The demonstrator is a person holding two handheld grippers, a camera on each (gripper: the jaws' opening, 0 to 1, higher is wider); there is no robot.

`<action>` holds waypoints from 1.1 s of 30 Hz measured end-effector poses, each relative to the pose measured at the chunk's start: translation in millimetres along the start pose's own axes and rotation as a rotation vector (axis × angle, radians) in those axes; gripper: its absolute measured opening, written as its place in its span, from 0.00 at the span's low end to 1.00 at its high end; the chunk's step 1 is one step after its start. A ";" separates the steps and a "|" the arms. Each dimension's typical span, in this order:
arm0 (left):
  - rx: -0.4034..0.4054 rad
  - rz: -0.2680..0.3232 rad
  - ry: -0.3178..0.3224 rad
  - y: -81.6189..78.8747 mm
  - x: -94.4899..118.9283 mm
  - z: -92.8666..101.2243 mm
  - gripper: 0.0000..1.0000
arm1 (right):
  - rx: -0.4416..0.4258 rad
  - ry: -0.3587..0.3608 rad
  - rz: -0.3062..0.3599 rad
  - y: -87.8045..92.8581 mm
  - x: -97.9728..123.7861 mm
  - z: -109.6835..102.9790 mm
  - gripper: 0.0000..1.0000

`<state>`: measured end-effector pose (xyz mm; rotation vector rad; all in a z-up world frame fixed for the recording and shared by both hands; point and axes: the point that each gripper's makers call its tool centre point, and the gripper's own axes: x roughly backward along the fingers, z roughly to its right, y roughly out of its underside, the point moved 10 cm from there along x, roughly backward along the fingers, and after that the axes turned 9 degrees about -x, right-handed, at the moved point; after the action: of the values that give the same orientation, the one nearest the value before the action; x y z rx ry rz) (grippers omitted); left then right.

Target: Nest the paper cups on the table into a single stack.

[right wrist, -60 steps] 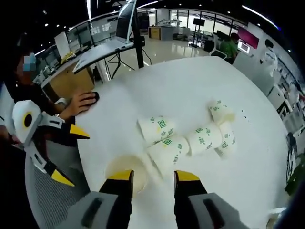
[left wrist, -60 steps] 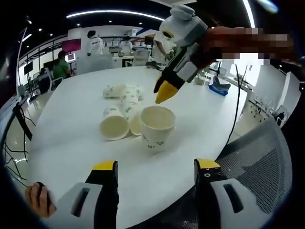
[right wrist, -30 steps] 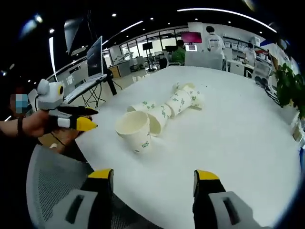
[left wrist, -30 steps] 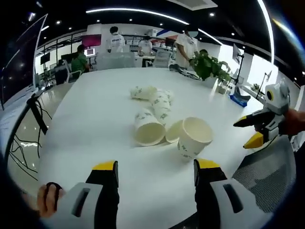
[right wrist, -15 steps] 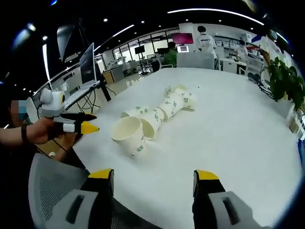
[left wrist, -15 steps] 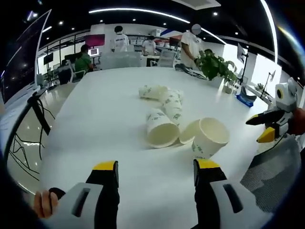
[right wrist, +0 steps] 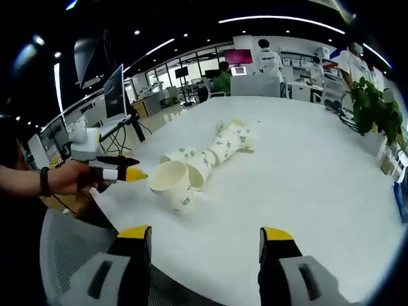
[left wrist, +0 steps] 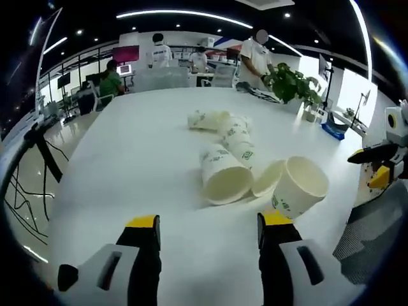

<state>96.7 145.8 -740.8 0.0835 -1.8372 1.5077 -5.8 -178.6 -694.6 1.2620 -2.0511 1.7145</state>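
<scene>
Several white paper cups with green print sit on the round white table (left wrist: 127, 146). One cup (left wrist: 299, 188) (right wrist: 171, 185) stands mouth up at the near end. The others lie on their sides in a row behind it: one cup (left wrist: 224, 178) nearest, then more (left wrist: 239, 143) (right wrist: 226, 143) trailing away. My left gripper (left wrist: 208, 223) is open, low over the table just short of the lying cup, and it also appears from the side, held in a hand (right wrist: 105, 171). My right gripper (right wrist: 205, 234) is open near the table edge and empty, and it comes in from the right (left wrist: 376, 167).
A mesh chair back (right wrist: 64, 255) (left wrist: 376, 229) sits at the table's near edge. A potted plant (left wrist: 290, 83) (right wrist: 373, 105) stands at the far side. A laptop on a stand (right wrist: 115, 95) and several people at desks fill the background.
Two seconds ago the right gripper hung right over the upright cup; it has drawn back to the table edge. The left gripper has crept closer to the cups. Cups have not moved.
</scene>
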 end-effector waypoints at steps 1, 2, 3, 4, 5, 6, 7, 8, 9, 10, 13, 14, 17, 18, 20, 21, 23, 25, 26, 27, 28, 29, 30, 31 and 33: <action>0.000 0.001 -0.003 -0.4 -0.5 1.6 0.60 | 0.001 -0.001 0.000 -0.1 0.1 -0.3 0.69; 0.000 0.003 -0.003 -1.2 -2.4 1.3 0.60 | 0.004 -0.003 0.000 -0.2 1.3 -2.7 0.70; -0.003 0.003 0.000 -2.7 -4.4 4.1 0.59 | 0.007 -0.004 0.000 -0.3 1.5 -3.6 0.71; -0.008 -0.001 0.006 -3.9 -8.1 4.6 0.59 | 0.012 -0.003 -0.001 0.1 0.8 -3.3 0.71; -0.011 -0.001 0.008 -4.1 -9.2 4.5 0.59 | 0.015 -0.003 -0.001 -0.3 1.0 -3.7 0.72; -0.022 -0.002 0.014 -5.1 -14.2 4.2 0.59 | 0.017 -0.003 -0.001 -1.2 1.8 -5.2 0.72; -0.027 -0.003 0.018 -5.4 -16.4 2.1 0.59 | 0.015 -0.003 0.001 -2.2 2.1 -5.8 0.73; -0.034 -0.006 0.023 -5.4 -18.8 1.2 0.59 | 0.014 -0.003 0.002 -2.9 2.3 -5.6 0.73; -0.050 -0.013 0.024 -3.6 -24.9 -0.8 0.59 | 0.019 -0.004 0.000 -3.8 2.2 -6.0 0.74; -0.057 -0.017 0.026 -3.0 -27.6 -1.5 0.59 | 0.021 -0.004 -0.001 -4.1 2.1 -6.0 0.74; -0.063 -0.021 0.051 -4.2 -33.0 -2.0 0.59 | 0.032 0.002 0.001 -8.0 1.2 -3.9 0.75; -0.067 -0.024 0.054 -4.9 -35.0 -1.5 0.59 | 0.030 0.004 0.007 -8.7 1.6 -2.7 0.75; -0.073 -0.033 0.069 -4.6 -41.2 -1.5 0.59 | 0.026 0.008 0.016 -9.5 2.2 -4.4 0.75; -0.066 -0.042 0.068 -4.0 -43.7 -2.4 0.59 | 0.027 0.010 0.016 -10.2 2.8 -5.4 0.75; -0.039 -0.041 0.074 -1.8 -48.6 -3.7 0.59 | 0.025 0.014 0.014 -11.0 3.9 -6.2 0.75; -0.029 -0.038 0.075 -5.8 -48.5 -0.3 0.59 | 0.018 0.016 0.024 -11.7 4.3 -6.7 0.75; -0.017 -0.028 0.077 -8.8 -54.6 -1.0 0.58 | 0.013 0.014 0.030 -10.6 3.9 -7.0 0.75; -0.008 -0.019 0.074 -10.8 -59.3 -3.1 0.57 | 0.018 0.018 0.026 -10.2 4.8 -9.3 0.75; -0.005 -0.017 0.073 -11.8 -61.1 -3.2 0.57 | 0.018 0.022 0.023 -8.8 5.6 -8.7 0.75; -0.004 -0.016 0.068 -13.3 -64.5 -0.9 0.57 | 0.015 0.026 0.022 -7.5 6.7 -7.5 0.74; -0.002 -0.014 0.068 -14.4 -66.6 -0.7 0.58 | 0.009 0.035 0.024 -7.1 8.7 -8.0 0.74; 0.000 -0.012 0.069 -15.4 -69.0 -0.3 0.57 | 0.002 0.042 0.029 -6.7 10.1 -7.0 0.73; 0.003 -0.009 0.067 -16.1 -70.7 0.0 0.56 | -0.010 0.045 0.036 -5.9 11.9 -5.4 0.73; 0.007 -0.007 0.066 -16.6 -73.9 -0.3 0.55 | -0.027 0.049 0.048 -5.4 13.9 -3.7 0.73; 0.012 -0.008 0.064 -15.6 -79.6 0.3 0.53 | -0.044 0.059 0.062 -4.7 16.8 -1.1 0.71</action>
<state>161.5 109.7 -773.6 0.0477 -1.7756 1.4991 -13.3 -185.6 -680.4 1.1319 -2.1032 1.7018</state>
